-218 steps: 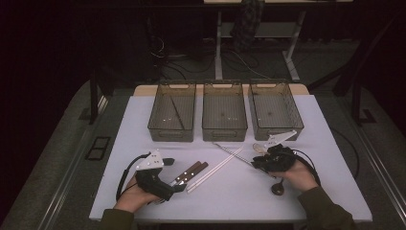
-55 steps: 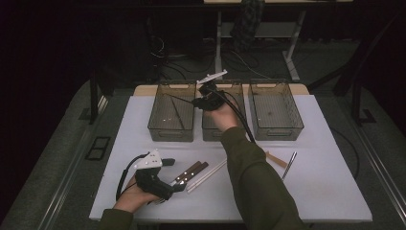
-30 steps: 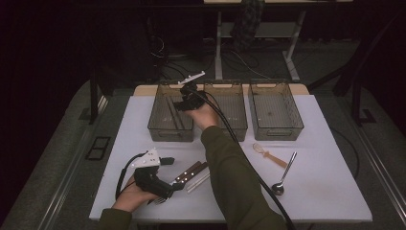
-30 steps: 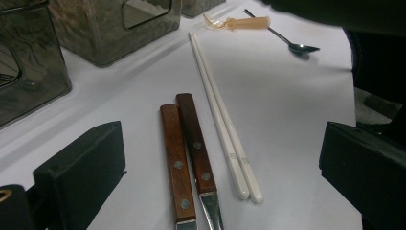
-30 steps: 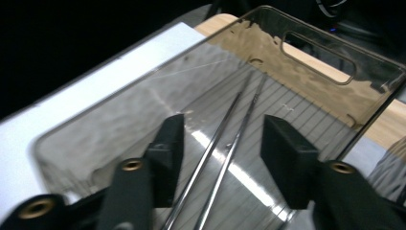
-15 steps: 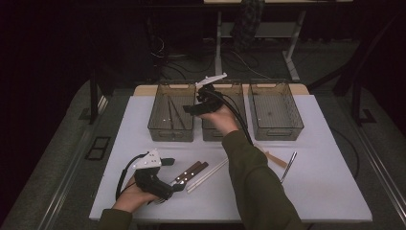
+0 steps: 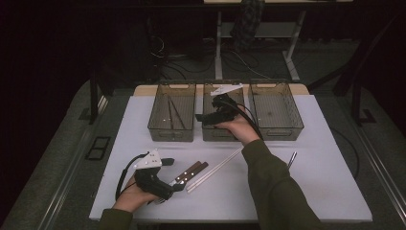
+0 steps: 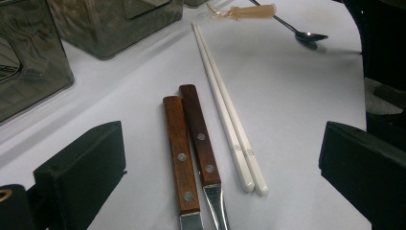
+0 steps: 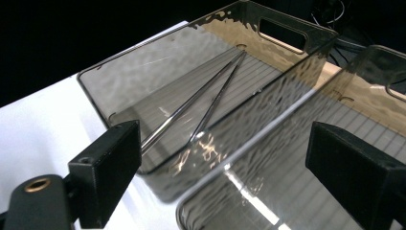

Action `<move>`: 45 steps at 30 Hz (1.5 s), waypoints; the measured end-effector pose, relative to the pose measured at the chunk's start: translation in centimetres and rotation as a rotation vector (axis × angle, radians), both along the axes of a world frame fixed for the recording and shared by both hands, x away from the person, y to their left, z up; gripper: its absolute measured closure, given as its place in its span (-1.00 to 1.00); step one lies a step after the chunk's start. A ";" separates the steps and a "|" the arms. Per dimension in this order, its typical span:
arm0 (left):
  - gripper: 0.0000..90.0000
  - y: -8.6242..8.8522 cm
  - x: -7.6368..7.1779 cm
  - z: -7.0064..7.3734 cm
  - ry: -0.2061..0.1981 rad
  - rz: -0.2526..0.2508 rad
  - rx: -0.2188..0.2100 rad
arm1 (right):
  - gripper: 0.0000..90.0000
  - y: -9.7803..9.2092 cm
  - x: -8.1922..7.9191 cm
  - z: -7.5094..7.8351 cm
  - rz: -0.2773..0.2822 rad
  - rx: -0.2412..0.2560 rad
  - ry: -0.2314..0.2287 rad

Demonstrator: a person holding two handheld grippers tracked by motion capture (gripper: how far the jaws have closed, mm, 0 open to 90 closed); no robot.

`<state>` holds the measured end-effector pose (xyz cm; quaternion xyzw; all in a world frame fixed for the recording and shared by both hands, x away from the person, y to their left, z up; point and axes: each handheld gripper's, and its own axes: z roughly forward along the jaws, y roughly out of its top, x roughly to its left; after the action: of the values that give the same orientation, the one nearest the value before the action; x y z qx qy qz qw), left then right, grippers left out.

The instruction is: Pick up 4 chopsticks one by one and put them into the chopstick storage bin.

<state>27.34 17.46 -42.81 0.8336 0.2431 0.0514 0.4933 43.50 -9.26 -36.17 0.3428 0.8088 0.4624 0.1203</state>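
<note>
high view, right hand-held gripper [image 7: 207,118]: held over the middle bin [image 7: 221,132] of three smoky bins, pointing toward the left bin [image 7: 158,125]; jaws apart, nothing between them.
high view, metal chopsticks [image 7: 173,115]: lying in the left bin, just beyond the right hand-held gripper's tips.
high view, left hand-held gripper [image 7: 173,173]: resting on the white desk [image 7: 143,110], near edge, with two wooden-handled knives [image 7: 190,170] right at its jaws.
left gripper view, left hand-held gripper [image 8: 218,177]: jaws spread wide, empty; the wooden-handled knives [image 8: 189,143] lie side by side between them, white chopsticks [image 8: 225,105] just beside the knives, a spoon [image 8: 301,33] well ahead.
right gripper view, right hand-held gripper [image 9: 249,167]: jaws wide apart, holding nothing, straddling the wall between two bins.
right gripper view, metal chopsticks [image 9: 201,105]: crossing in the left bin [image 9: 119,81], ahead of the jaws, apart from them.
</note>
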 end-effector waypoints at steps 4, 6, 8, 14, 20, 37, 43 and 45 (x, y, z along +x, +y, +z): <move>-0.99 -0.1 0.0 -0.1 -0.002 -0.001 0.008 | -0.74 -1.5 -0.9 0.0 -0.010 0.006 -0.013; -0.99 -0.1 0.0 -0.1 -0.001 -0.001 0.012 | -0.74 -2.4 -1.4 0.0 -0.004 0.000 0.002; -0.99 -0.1 0.0 -0.1 -0.002 0.000 0.015 | -0.73 -3.2 -2.0 -0.2 0.000 -0.012 -0.006; -0.99 -0.3 0.1 -0.1 -0.003 0.002 0.024 | -0.74 -5.6 -4.0 -0.9 0.023 0.007 -0.009; -0.99 -0.5 0.0 -0.2 -0.004 0.000 0.038 | -0.76 -7.4 -6.3 -1.6 0.016 -0.032 -0.054; -1.00 -0.5 0.0 -0.1 -0.007 0.020 0.046 | -0.94 -13.7 -10.8 -4.1 -0.062 0.011 -0.061; -1.00 -0.5 0.0 0.0 -0.009 0.025 0.041 | -0.94 -16.0 -12.8 -5.1 -0.096 0.021 -0.065; -1.00 -0.5 0.0 0.0 -0.008 0.025 0.047 | -0.94 -16.7 -13.5 -5.3 -0.115 0.034 -0.074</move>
<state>27.38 16.96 -42.82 0.8417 0.2501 0.0667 0.4739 30.03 -25.98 -41.49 0.3732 0.7748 0.4808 0.1708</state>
